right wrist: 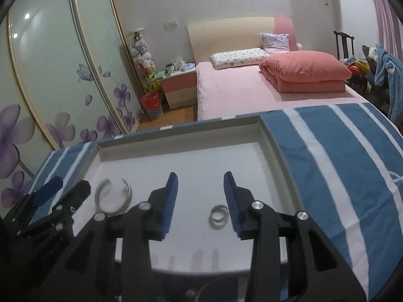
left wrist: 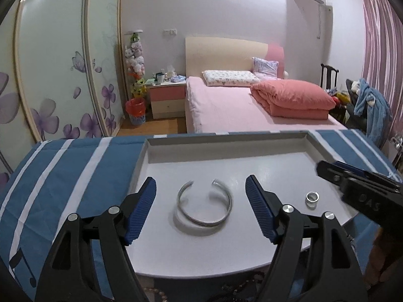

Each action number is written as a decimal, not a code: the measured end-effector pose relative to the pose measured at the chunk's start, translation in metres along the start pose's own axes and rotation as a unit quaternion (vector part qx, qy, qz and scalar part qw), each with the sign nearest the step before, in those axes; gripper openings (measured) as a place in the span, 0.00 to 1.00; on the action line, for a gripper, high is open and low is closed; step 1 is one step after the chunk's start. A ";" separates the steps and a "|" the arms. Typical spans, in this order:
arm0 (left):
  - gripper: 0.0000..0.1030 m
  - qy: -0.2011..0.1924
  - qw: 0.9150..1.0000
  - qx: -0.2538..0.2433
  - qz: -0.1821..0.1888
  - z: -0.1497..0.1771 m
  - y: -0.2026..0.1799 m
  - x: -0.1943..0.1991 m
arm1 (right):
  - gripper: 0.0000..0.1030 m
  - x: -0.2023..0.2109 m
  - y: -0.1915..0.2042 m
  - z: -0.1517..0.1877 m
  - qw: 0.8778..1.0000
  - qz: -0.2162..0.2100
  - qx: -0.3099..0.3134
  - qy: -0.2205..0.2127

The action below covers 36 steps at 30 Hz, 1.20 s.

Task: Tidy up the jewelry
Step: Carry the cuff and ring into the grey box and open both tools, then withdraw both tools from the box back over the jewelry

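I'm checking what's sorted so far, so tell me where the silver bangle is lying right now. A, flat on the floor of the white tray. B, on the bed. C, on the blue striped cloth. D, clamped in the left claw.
A: the bangle lies flat on the white tray, between the spread fingers of the left claw but touched by neither.

Silver bangle (left wrist: 204, 205), silver ring (left wrist: 312, 197), white tray (left wrist: 226, 141), blue-and-white striped cloth (left wrist: 75, 176), blue-padded black tongs (left wrist: 201, 193)
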<state>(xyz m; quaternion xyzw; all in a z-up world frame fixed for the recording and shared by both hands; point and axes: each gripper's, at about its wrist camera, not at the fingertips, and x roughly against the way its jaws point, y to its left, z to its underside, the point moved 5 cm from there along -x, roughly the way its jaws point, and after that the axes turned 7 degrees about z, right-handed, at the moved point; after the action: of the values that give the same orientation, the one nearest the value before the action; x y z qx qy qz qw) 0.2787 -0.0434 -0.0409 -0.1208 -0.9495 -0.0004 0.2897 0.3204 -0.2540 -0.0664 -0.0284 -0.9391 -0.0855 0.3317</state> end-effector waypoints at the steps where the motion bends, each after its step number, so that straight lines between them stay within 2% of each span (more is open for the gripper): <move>1: 0.71 -0.004 1.000 0.005 -0.001 -0.001 0.003 0.005 | 0.37 0.009 -0.004 0.000 1.000 0.001 -0.002 -0.006; 8: 0.71 -0.025 0.999 0.024 -0.028 0.005 0.032 0.053 | 0.37 0.055 -0.030 0.010 1.000 0.012 -0.004 -0.024; 14: 0.72 -0.016 0.998 0.034 -0.057 0.032 0.061 0.087 | 0.37 0.078 -0.046 0.038 1.000 0.029 0.009 -0.003; 18: 0.72 0.010 0.996 0.044 -0.076 0.053 0.076 0.097 | 0.37 0.075 -0.052 0.062 0.998 0.044 0.023 0.026; 23: 0.72 0.041 0.995 0.052 -0.076 0.076 0.086 0.101 | 0.37 0.057 -0.049 0.084 0.995 0.057 0.039 0.070; 28: 0.76 0.052 0.994 0.048 -0.080 0.087 0.088 0.105 | 0.37 0.054 -0.042 0.096 0.992 0.067 0.067 0.084; 33: 0.76 0.061 0.994 0.050 -0.077 0.093 0.089 0.102 | 0.36 0.049 -0.046 0.096 0.992 0.078 0.054 0.086; 36: 0.76 0.063 0.994 0.049 -0.074 0.095 0.087 0.101 | 0.35 0.040 -0.042 0.095 0.988 0.100 0.075 0.089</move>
<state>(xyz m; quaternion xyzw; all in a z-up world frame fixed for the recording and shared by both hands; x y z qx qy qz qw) 0.1653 0.0709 -0.0705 -0.0361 -0.9346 0.0170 0.3535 0.2260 -0.2786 -0.1204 -0.0895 -0.9018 0.0164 0.4225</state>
